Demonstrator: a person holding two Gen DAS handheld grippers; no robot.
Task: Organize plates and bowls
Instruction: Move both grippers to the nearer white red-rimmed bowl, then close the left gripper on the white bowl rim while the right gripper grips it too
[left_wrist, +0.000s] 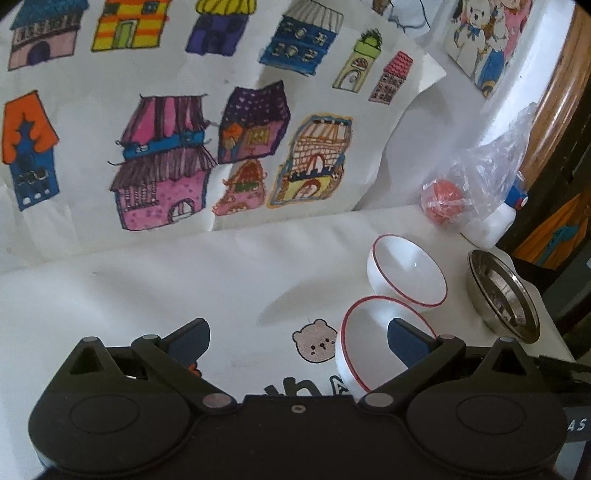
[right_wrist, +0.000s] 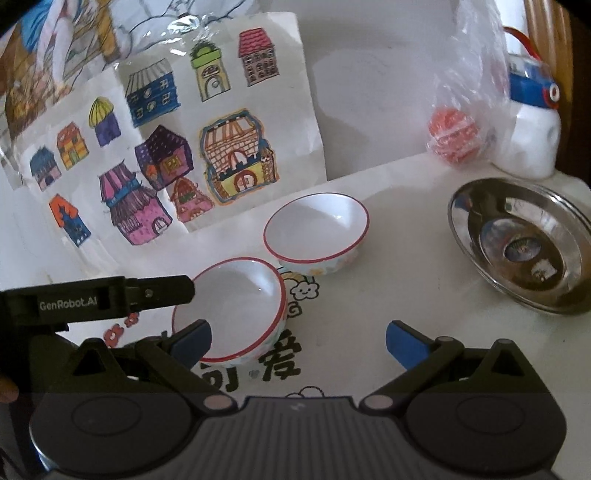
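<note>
Two white, red-rimmed bowls sit on the white printed cloth (right_wrist: 369, 332), and the near bowl (right_wrist: 236, 310) is our landmark here. The far bowl (right_wrist: 317, 236) stands just behind it, rims almost touching, both upright and empty, so they look ready to be nested. Well off to the right of the near bowl lies the steel plate (right_wrist: 517, 243), set apart near the table edge; it appears to be a stack of more than one, though that is hard to tell. Behind the near bowl, a sheet of house drawings (right_wrist: 166, 147) leans up against the wall, and further right a plastic bag (right_wrist: 465, 122) holds an orange ball beside a white bottle (right_wrist: 532, 147). Now the tools: the left gripper (left_wrist: 299, 343) has its jaws spread wide, gripping nothing, with its right finger poised over the near bowl's rim, one pad above the inside. That looks like a set-up for pinching the bowl wall. The right gripper (right_wrist: 299, 339) is also wide apart and empty, hanging over the cloth just right of the near bowl, probably waiting its turn. My read: nothing is stacked yet, and the first pick is about to start.
</note>
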